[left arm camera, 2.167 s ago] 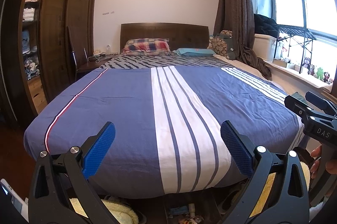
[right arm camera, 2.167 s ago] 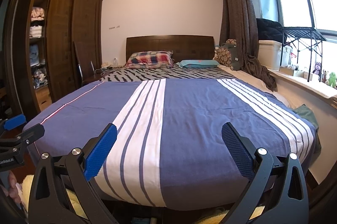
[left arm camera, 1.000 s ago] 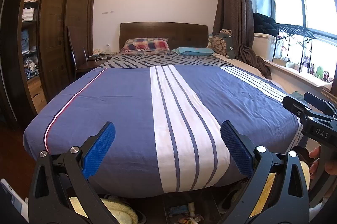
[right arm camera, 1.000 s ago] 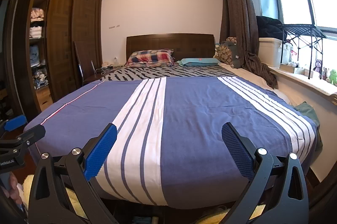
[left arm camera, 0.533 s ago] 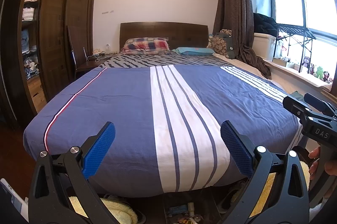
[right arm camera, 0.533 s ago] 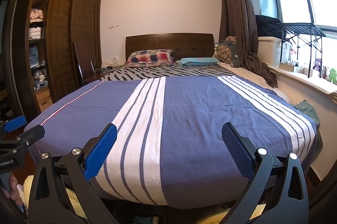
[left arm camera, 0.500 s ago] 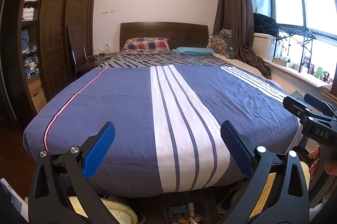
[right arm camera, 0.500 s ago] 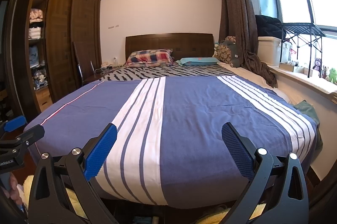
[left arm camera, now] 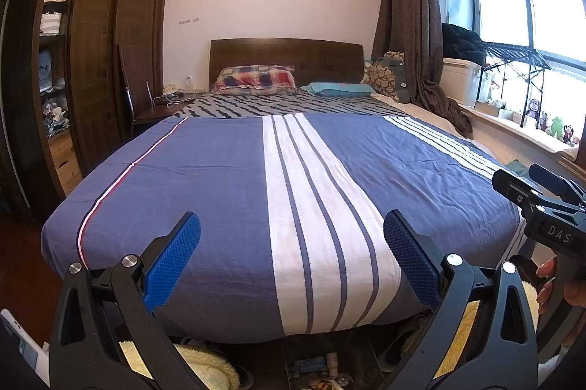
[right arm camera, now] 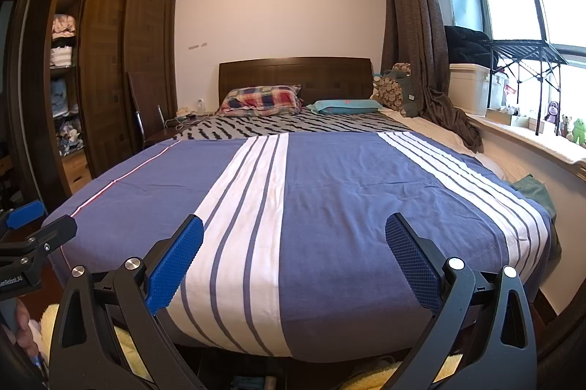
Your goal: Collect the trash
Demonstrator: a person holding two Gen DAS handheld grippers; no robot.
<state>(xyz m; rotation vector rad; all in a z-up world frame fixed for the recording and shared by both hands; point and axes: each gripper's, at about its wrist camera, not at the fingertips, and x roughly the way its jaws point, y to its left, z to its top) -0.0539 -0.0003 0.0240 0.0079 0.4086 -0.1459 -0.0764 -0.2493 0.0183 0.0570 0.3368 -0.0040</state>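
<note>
Left wrist view shows my left gripper (left arm camera: 292,236) spread wide and empty, level with the foot of the bed (left arm camera: 219,177); my right gripper (right arm camera: 294,239) is equally wide and empty beside it. The bedspread looks bare of rubbish. The only litter (left arm camera: 326,373) I can make out lies on the floor under the bed's foot, between the yellow slippers (left arm camera: 205,366). I judge the search step is in hand: I should tilt the left gripper down, approach slowly and pinch one scrap, avoiding the slippers.

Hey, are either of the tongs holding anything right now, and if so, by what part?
Nothing is held. The left tongs and right tongs are both open, with only the bed beyond them.
</note>
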